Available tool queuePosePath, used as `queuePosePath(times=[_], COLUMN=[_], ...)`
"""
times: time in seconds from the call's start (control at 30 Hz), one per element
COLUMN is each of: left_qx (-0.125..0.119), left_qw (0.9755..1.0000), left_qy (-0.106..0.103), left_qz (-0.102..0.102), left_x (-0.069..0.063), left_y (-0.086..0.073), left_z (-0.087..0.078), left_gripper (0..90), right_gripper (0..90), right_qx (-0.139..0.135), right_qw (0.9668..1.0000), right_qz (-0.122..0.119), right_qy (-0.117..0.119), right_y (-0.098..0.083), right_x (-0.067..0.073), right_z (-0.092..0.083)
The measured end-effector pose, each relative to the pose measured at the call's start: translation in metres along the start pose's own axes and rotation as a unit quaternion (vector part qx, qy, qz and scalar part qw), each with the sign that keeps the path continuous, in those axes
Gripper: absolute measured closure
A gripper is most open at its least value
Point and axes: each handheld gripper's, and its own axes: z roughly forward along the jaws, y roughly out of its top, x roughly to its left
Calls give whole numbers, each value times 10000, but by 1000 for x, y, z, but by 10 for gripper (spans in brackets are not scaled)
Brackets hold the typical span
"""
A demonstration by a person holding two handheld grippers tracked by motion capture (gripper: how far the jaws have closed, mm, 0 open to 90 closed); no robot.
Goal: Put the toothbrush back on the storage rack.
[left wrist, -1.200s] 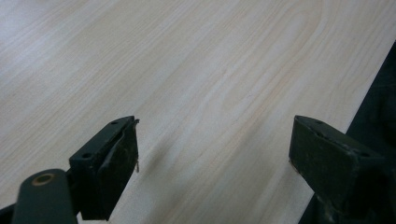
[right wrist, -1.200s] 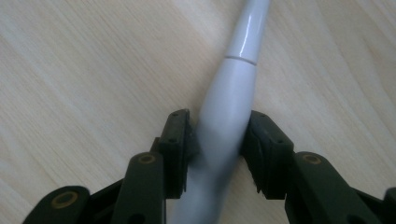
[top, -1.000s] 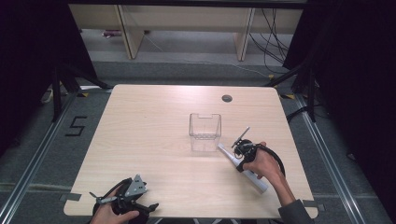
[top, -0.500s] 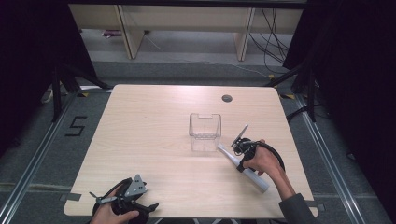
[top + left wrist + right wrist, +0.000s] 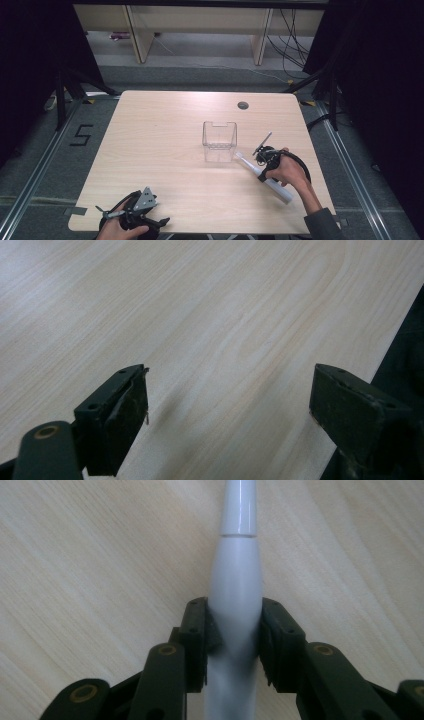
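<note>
In the high view, the right gripper (image 5: 263,161) sits at the right part of the table (image 5: 165,140), held in the person's right hand (image 5: 290,170). Its jaws are clamped across a white electric toothbrush (image 5: 265,176) that lies slanted on the wood: the brush head end reaches out beyond the jaws toward a clear plastic box (image 5: 219,141), stopping just beside the box's lower right corner, while the thick handle end runs back under the hand toward the table's near right edge. The box stands upright ahead of the jaws, near the middle of the table. The left gripper (image 5: 132,216) rests at the near left edge, well apart from the toothbrush and the box, held in the left hand (image 5: 117,230); a grey three-cornered plate tops it.

In the left gripper view, the left gripper (image 5: 227,405) has its jaws spread wide with nothing but bare wood (image 5: 210,315) between them; the table's edge runs just past the jaw seen at the right.

In the right gripper view, the right gripper (image 5: 234,640) has both jaws pressed against the sides of the toothbrush (image 5: 235,580), gripping its thick white body. The body narrows ahead of the jaws to a seam and a slimmer neck that runs straight away from them over the table (image 5: 90,555).
</note>
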Motion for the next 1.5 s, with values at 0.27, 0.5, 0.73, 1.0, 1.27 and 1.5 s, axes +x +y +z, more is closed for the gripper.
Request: queuePosePath(times=[0.27, 0.5, 0.73, 1.0, 1.27, 1.5], left_qx=[4, 4, 6, 10, 43, 48], left_qw=[10000, 10000, 10000, 10000, 10000, 10000], left_qy=[-5, -5, -3, -3, -18, -14], left_qz=[-5, -6, -2, 1, 18, 21], left_x=[0, 0, 0, 0, 1, 1], left_y=[0, 0, 0, 0, 0, 0], left_z=[0, 0, 0, 0, 0, 0], left_gripper=[151, 151, 151, 151, 151, 151], right_gripper=[669, 669, 669, 669, 669, 669], right_qx=[-538, -850, -1509, -2788, -3807, -4157], right_qw=[9985, 9963, 9876, 9585, 9207, 9052], right_qz=[-49, 74, 338, 368, 535, 582], right_qy=[-71, -110, -258, -475, -675, -664], right_y=[-7, -14, -23, -30, -31, -28], right_x=[-9, -11, -12, -19, -23, -27], right_z=[-18, -30, -57, -75, -86, -92])
